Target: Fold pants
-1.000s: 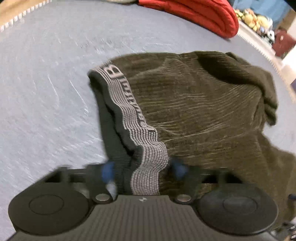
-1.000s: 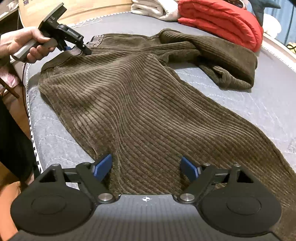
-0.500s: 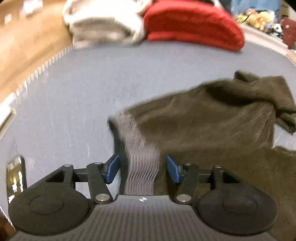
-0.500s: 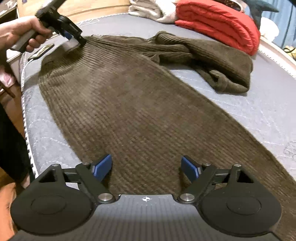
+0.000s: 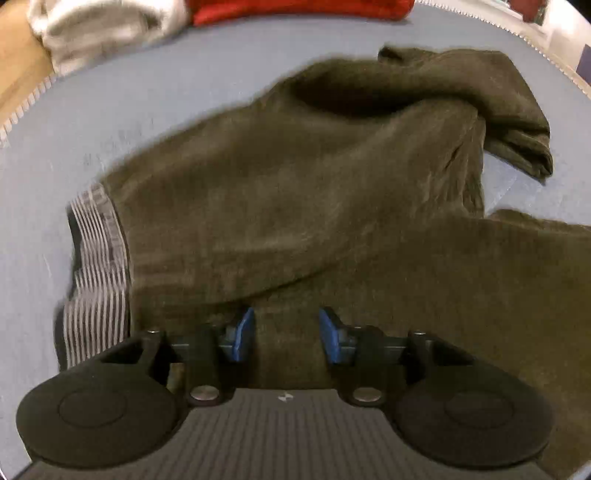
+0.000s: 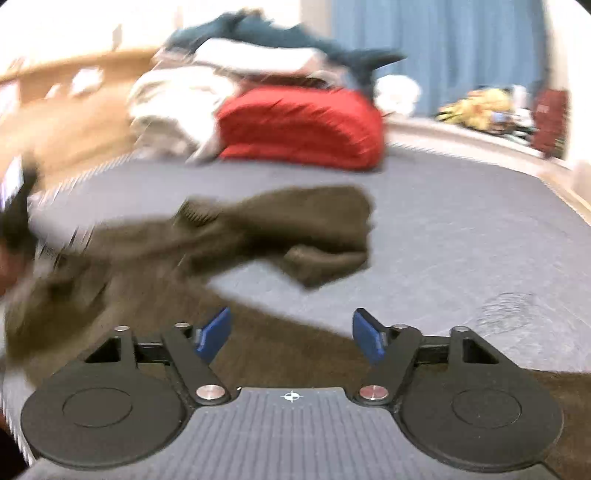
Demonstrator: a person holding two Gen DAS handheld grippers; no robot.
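You have the dark olive corduroy pants (image 5: 295, 192) lying rumpled on the grey-blue bed. Their grey striped waistband (image 5: 96, 258) sits at your near left. The far leg is bunched into a loose heap at the far right, the other runs near right.

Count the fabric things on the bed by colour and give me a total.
Brown: 1, the pants
Red: 1, a folded blanket
White or cream: 1, a heap of cloth; too blurred to tell if it is more than one piece
Dark teal: 1, a plush shark on top of the pile
Total: 4
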